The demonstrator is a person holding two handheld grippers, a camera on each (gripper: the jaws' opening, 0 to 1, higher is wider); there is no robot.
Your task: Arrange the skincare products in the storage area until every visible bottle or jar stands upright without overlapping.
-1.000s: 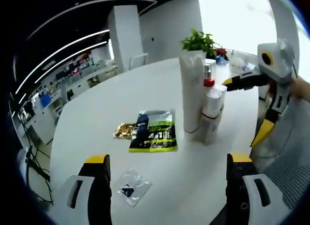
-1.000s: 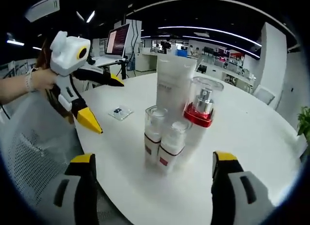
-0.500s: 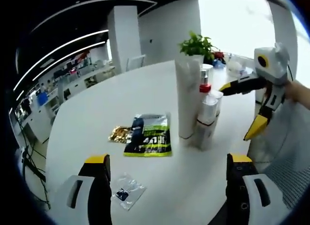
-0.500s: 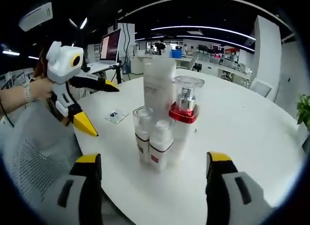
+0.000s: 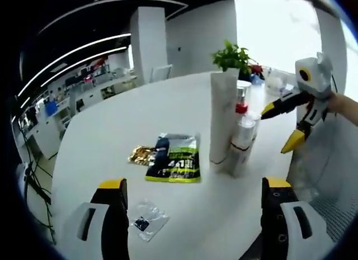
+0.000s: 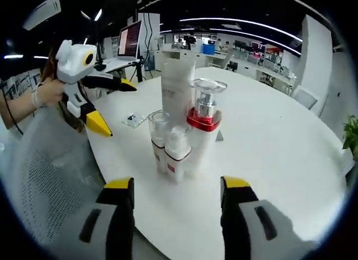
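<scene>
Several skincare products stand upright in a tight cluster on the white table point(image 5: 106, 131): a tall white tube point(image 5: 222, 114), a pump bottle with a red collar point(image 5: 241, 102) and small white bottles point(image 5: 240, 145). The right gripper view shows the same tube point(image 6: 178, 89), red-collared bottle point(image 6: 203, 121) and two small bottles point(image 6: 168, 148) just ahead of my right gripper point(image 6: 178, 184), which is open and empty. My left gripper point(image 5: 194, 184) is open and empty, a little short of the cluster. Each gripper also appears in the other's view, held open off the table edge: right point(image 5: 281, 126), left point(image 6: 116, 109).
A green snack packet point(image 5: 173, 158) and a gold wrapper point(image 5: 141, 155) lie left of the cluster. A small clear bag point(image 5: 148, 221) lies near my left jaws. A potted plant point(image 5: 235, 54) stands at the far side. A mesh chair point(image 6: 50, 176) is beside the table.
My right gripper's jaws have drawn closer together while staying open. Both views have shifted slightly with the hands; the products have not moved.
</scene>
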